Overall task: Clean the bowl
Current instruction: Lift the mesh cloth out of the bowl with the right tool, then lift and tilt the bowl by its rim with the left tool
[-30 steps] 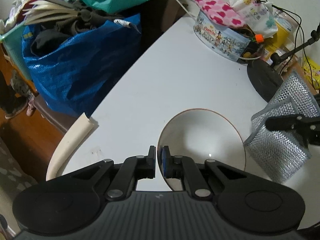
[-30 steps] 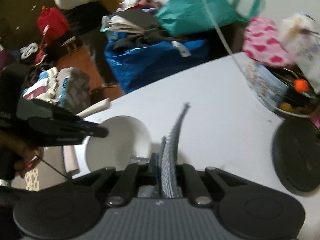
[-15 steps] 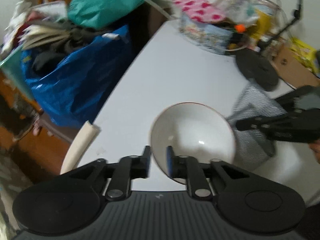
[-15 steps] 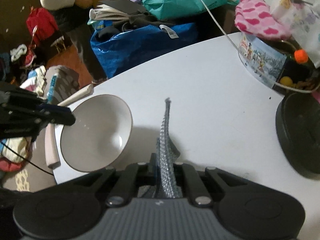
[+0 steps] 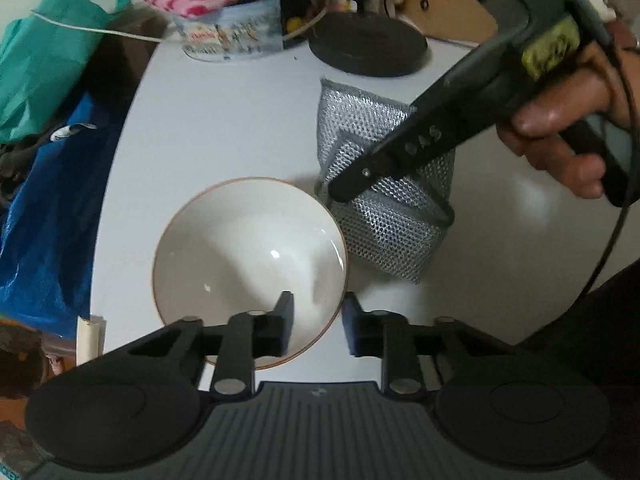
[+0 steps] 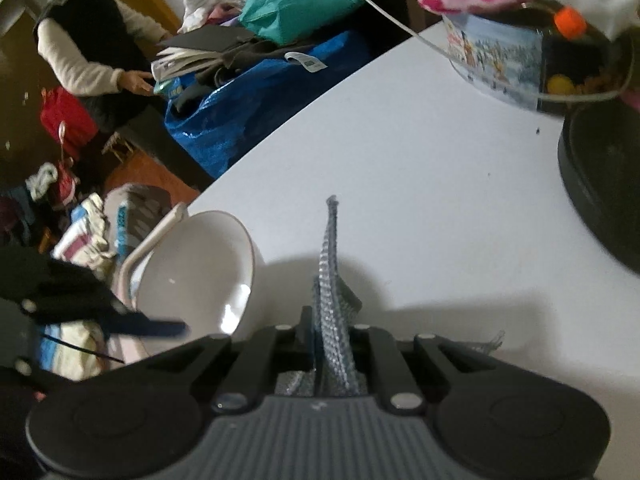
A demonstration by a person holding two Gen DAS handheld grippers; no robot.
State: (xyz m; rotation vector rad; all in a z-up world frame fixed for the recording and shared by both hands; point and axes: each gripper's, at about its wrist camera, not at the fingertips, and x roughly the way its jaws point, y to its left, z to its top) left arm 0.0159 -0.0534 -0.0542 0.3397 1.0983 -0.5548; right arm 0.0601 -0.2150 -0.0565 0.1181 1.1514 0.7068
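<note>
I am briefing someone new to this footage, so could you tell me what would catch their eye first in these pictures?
First, the white bowl near the table edge, its rim between the open fingers of the left gripper. Just right of it, the right gripper is shut on a silvery mesh scouring cloth. Behind sit a picture-printed tin and a black round disc.

place: lived-in home | signs: blue bag [image 6: 256,116] stuffed with clothes, cookie tin [image 5: 236,32], white table [image 5: 224,120]

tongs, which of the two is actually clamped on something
The right tongs: shut on the silver mesh scrubbing cloth. The left tongs are open, their fingers straddling the white bowl rim without closing.
</note>
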